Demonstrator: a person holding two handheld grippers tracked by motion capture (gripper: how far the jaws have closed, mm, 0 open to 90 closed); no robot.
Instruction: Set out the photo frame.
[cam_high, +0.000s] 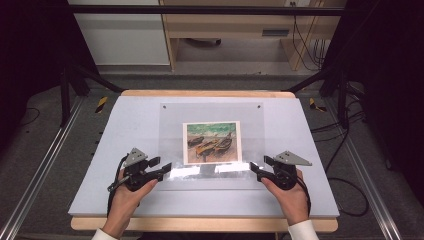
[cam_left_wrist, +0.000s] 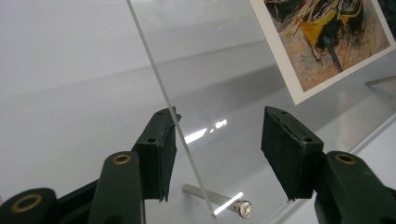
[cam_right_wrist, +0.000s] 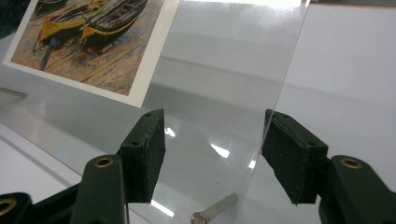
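I had the clear sheet (cam_high: 210, 145) at frame centre over the print (cam_high: 212, 142). The left gripper (cam_high: 165, 166) and right gripper (cam_high: 254, 167) straddled its lower corners, jaws apart, not clamped.

Clear sheet (cam_high: 210, 145): see-through plastic, smooth and glossy, catching bright glare.
Picture (cam_high: 212, 142): paper print with a white border, matt, with a rough painted look.
Pin (cam_left_wrist: 219, 199): shiny bare metal.
Gripper pads (cam_right_wrist: 148, 154): black, dull, slightly rough.
Table top (cam_high: 125, 130): pale grey, smooth, matt.
Table edge (cam_high: 200, 93): light wood.
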